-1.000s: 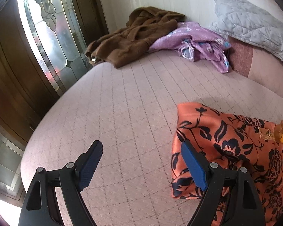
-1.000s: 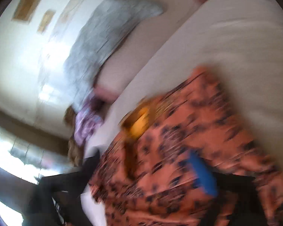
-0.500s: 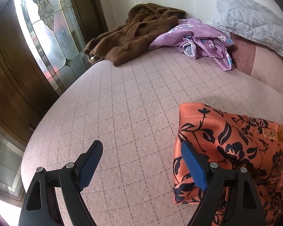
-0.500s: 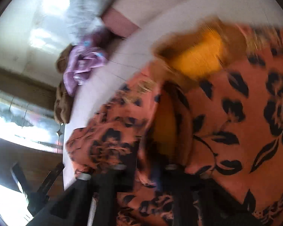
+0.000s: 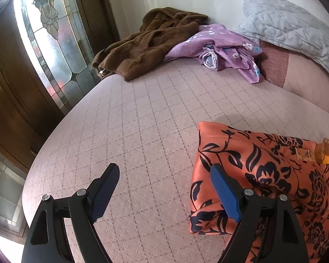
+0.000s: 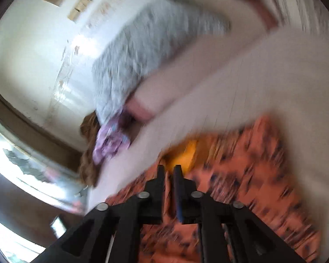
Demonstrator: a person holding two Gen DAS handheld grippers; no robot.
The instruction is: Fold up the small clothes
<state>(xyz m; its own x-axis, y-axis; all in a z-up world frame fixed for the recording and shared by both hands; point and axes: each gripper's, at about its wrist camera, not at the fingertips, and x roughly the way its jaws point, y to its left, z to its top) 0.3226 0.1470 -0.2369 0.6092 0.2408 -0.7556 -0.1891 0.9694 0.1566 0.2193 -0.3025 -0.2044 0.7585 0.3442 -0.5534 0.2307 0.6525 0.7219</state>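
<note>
An orange garment with a dark floral print [image 5: 263, 175] lies folded on the pink quilted bed [image 5: 153, 120]; a yellow-orange lining shows at its far right. My left gripper [image 5: 164, 186] is open and empty, hovering low at the garment's left edge, its right finger over the cloth. In the blurred right wrist view my right gripper [image 6: 169, 173] has its jaws nearly together above the orange garment [image 6: 241, 175]; whether cloth is pinched between them I cannot tell.
A brown robe [image 5: 151, 46] and a purple floral garment [image 5: 221, 48] lie heaped at the far end of the bed. A grey quilted pillow [image 5: 291, 28] rests at the back right. A stained-glass door [image 5: 52, 50] stands left of the bed edge.
My right gripper has swung and closed its jaws, now tilted over the garment. The left gripper has dipped slightly and stays open beside the cloth's left edge.
</note>
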